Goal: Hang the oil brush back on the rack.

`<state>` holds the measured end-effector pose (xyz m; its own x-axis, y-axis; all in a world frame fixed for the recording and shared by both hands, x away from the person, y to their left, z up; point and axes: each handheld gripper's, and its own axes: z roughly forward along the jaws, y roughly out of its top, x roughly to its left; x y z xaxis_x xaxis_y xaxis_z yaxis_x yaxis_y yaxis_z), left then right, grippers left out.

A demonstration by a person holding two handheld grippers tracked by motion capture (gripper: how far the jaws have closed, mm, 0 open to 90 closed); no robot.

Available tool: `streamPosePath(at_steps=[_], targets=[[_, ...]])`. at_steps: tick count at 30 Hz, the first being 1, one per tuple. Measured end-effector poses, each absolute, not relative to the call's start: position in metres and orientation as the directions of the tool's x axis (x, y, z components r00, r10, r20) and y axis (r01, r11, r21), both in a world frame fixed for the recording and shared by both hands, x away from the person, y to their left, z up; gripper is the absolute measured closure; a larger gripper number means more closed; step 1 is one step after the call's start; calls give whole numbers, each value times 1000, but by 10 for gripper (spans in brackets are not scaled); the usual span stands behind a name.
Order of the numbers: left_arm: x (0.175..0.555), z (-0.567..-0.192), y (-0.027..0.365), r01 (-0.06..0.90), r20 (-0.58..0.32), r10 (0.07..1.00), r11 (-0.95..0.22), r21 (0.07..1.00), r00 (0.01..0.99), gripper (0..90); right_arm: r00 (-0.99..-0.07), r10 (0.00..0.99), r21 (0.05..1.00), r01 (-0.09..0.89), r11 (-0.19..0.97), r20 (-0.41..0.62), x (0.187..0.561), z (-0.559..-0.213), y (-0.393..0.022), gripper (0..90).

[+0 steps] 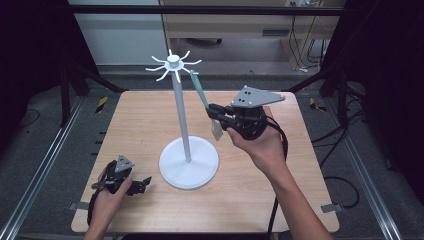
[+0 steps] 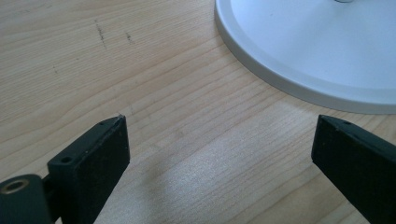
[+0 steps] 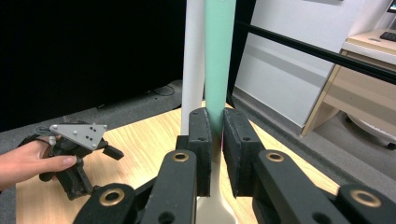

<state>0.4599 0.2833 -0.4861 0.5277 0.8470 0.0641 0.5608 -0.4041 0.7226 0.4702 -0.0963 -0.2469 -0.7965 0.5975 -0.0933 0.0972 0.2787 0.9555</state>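
the right gripper (image 1: 216,116) is clamped on a mint-handled spatula (image 1: 201,90), raised above the table (image 1: 280,190) at about two o'clock from the white stand (image 1: 183,120). the handle's top reaches up to the stand's hooks (image 1: 172,67). the left gripper (image 1: 142,183) rests low on the table at eight o'clock from the stand's base (image 2: 299,51), jaws spread wide with nothing between them.

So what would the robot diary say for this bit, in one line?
right gripper: shut on green-handled utensil, raised beside white stand | left gripper: open, low over table
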Motion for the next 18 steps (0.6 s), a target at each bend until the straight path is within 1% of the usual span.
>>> streamPosePath(at_steps=[11, 18], targets=[[460, -486, 283, 561, 64, 847, -404, 722, 528, 40, -805, 587, 956, 100, 277, -86, 470, -248, -97, 804], [460, -486, 283, 561, 64, 847, -404, 722, 528, 40, -804, 588, 950, 112, 290, -85, 468, -249, -102, 809]])
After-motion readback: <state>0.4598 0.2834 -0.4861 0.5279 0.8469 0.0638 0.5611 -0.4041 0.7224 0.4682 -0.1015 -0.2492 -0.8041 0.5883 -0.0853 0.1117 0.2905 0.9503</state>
